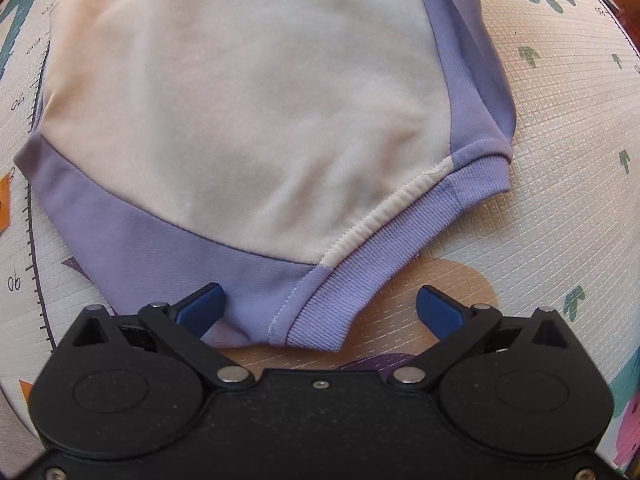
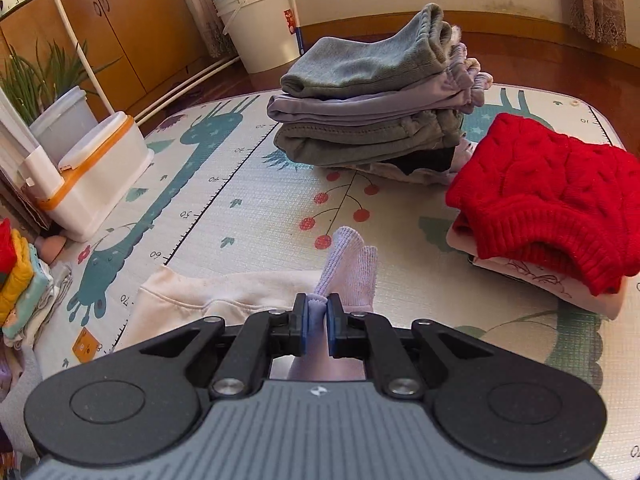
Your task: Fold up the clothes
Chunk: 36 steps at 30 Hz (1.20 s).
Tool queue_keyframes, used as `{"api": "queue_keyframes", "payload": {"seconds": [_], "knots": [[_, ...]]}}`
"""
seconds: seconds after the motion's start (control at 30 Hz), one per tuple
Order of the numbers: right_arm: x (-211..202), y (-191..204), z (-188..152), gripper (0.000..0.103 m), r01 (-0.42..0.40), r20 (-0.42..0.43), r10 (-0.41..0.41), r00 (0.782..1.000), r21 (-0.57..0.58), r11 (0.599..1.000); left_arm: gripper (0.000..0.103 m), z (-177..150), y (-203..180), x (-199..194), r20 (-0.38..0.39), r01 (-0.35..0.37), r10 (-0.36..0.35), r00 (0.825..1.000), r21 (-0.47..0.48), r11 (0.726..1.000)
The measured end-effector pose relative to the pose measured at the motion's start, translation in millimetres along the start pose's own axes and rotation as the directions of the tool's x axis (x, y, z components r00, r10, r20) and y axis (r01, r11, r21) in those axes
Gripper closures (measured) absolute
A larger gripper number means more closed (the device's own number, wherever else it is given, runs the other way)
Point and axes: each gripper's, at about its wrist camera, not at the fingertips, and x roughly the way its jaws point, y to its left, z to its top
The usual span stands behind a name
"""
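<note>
A: What is under the left gripper [image 1: 320, 312]?

B: A cream and lilac sweatshirt [image 1: 240, 112], lying flat on the play mat [image 1: 560, 160]. The gripper points down at its near corner, where the ribbed lilac hem [image 1: 392, 232] meets a side seam.

A: Are its fingers on the cloth?

B: No. They stand wide apart. The corner of the sweatshirt lies between them, nearer the left blue pad [image 1: 204, 308], but neither pad presses it. The right pad is over bare mat.

A: And the right gripper [image 2: 318, 316]?

B: Its fingers are together, clamped on a ribbed lilac cuff [image 2: 352, 272]. The cuff sticks up past the tips, and more pale cloth shows behind the jaws.

A: Does the sweatshirt show in that view too?

B: Yes, its cream part [image 2: 208, 292] lies on the mat just left of the gripper, with a seamed edge facing the camera.

A: What else is on the mat?

B: A stack of folded grey and lilac clothes [image 2: 372, 100] at the far side. To the right, a red knit sweater [image 2: 552, 196] sits on top of pale folded pieces. At the left edge there is a white box with an orange band [image 2: 96, 172], and a small pile of coloured clothes [image 2: 20, 280] nearer.

A: Beyond the mat?

B: A white bucket [image 2: 260, 20] on a wooden floor, beside wooden cabinets [image 2: 100, 32].
</note>
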Motion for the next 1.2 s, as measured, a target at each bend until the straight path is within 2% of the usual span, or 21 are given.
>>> {"api": "queue_keyframes", "payload": {"seconds": [0.17,0.3,0.43,0.57,0.67,0.73,0.83,0.87,0.93,0.97,1.0,1.13,1.2], "knots": [[-39.3,-22.1,-3.2,0.092,0.010,-0.069,-0.016,0.997,-0.085,0.996,0.000,-7.0,-0.4,-4.7,0.024,-0.001,0.001,1.000,-0.002,1.000],[-69.4,-47.9,-12.2,0.092,-0.007,-0.070,0.002,0.998,-0.081,0.997,0.000,-10.9,-0.3,-6.9,0.035,0.000,0.001,0.999,-0.006,1.000],[-91.2,-80.2,-35.5,0.092,-0.021,-0.039,0.021,0.999,0.004,1.000,0.000,-15.4,0.0,-8.8,0.051,0.002,-0.002,0.999,-0.005,1.000],[-103.7,-115.7,-74.0,0.092,-0.034,-0.007,0.035,0.999,0.126,0.991,0.000,-18.6,0.4,-11.1,0.056,0.006,-0.006,0.998,-0.004,1.000],[-102.5,-139.6,-101.9,0.092,-0.018,-0.034,0.025,0.999,0.181,0.983,0.000,-19.9,0.2,-12.1,0.055,0.005,-0.005,0.998,-0.004,1.000],[-93.7,-159.8,-121.1,0.090,0.039,-0.113,-0.014,0.993,0.222,0.974,0.000,-20.8,0.2,-13.2,0.052,0.006,-0.005,0.999,-0.004,1.000],[-81.2,-192.6,-147.0,0.085,0.139,-0.220,-0.072,0.973,0.307,0.942,0.000,-21.9,0.1,-14.6,0.048,0.005,-0.005,0.999,-0.006,1.000],[-81.3,-200.9,-151.4,0.084,0.132,-0.215,-0.058,0.975,0.349,0.928,0.000,-22.7,0.1,-15.0,0.049,0.005,-0.004,0.999,-0.006,1.000],[-81.8,-211.7,-156.5,0.077,0.117,-0.191,-0.040,0.981,0.413,0.903,0.000,-25.3,0.2,-16.5,0.055,0.005,-0.005,0.998,-0.005,1.000],[-80.6,-213.1,-157.6,0.061,0.110,-0.182,-0.033,0.983,0.429,0.897,0.000,-26.7,0.3,-17.3,0.058,0.006,-0.006,0.998,-0.005,1.000],[-76.8,-213.2,-158.8,0.054,0.110,-0.187,-0.029,0.982,0.437,0.892,0.000,-27.8,0.3,-17.9,0.060,0.006,-0.006,0.998,-0.005,1.000],[-58.2,-207.3,-165.3,0.054,0.135,-0.224,-0.035,0.974,0.447,0.884,0.000,-30.5,0.5,-19.0,0.062,0.005,-0.005,0.998,-0.005,1.000],[-51.1,-204.4,-168.3,0.054,0.153,-0.222,-0.054,0.974,0.459,0.875,0.000,-20.7,-4.2,-14.3,0.065,0.005,-0.005,0.998,-0.005,1.000]]}}
